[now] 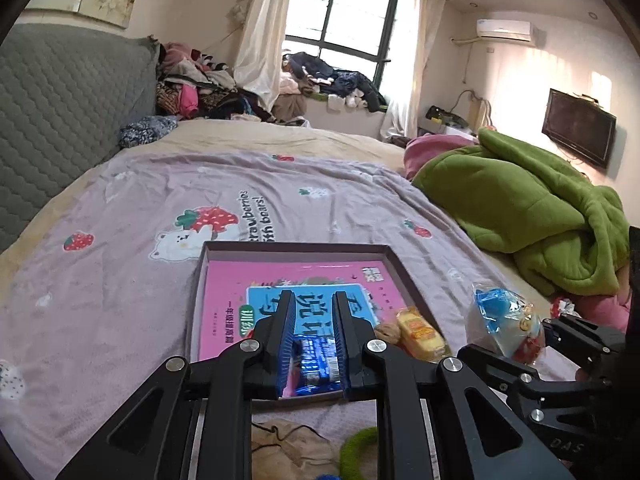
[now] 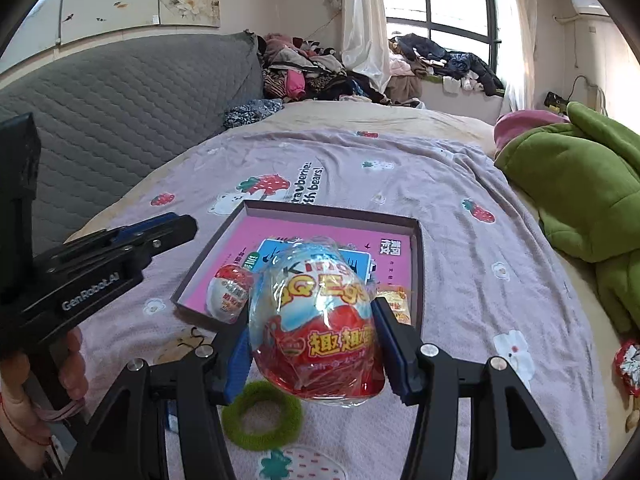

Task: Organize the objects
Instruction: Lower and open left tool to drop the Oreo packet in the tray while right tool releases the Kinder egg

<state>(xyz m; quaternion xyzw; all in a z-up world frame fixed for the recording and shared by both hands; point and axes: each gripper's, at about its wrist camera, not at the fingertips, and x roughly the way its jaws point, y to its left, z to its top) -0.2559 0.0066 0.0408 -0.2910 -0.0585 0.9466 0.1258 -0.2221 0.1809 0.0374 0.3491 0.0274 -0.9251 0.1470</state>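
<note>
- Left tool (image 1: 311,344) clamped narrow on a blue packet (image 1: 316,364), over the near edge of the tray (image 1: 296,246).
- Right tool (image 2: 314,344) gripping a wrapped egg (image 2: 316,320), jaws wide around it, near the tray's front.
- Tray on the bed (image 1: 120,280), pink book (image 1: 228,288) inside.
- Smaller egg (image 2: 230,292) in the tray's near corner.
- Green ring (image 2: 262,416) on the bed under the right tool.

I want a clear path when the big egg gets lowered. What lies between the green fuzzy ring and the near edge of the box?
In the right wrist view, only bare strawberry bedsheet lies between the green ring and the box, though the egg in the right gripper hides part of it.
</note>
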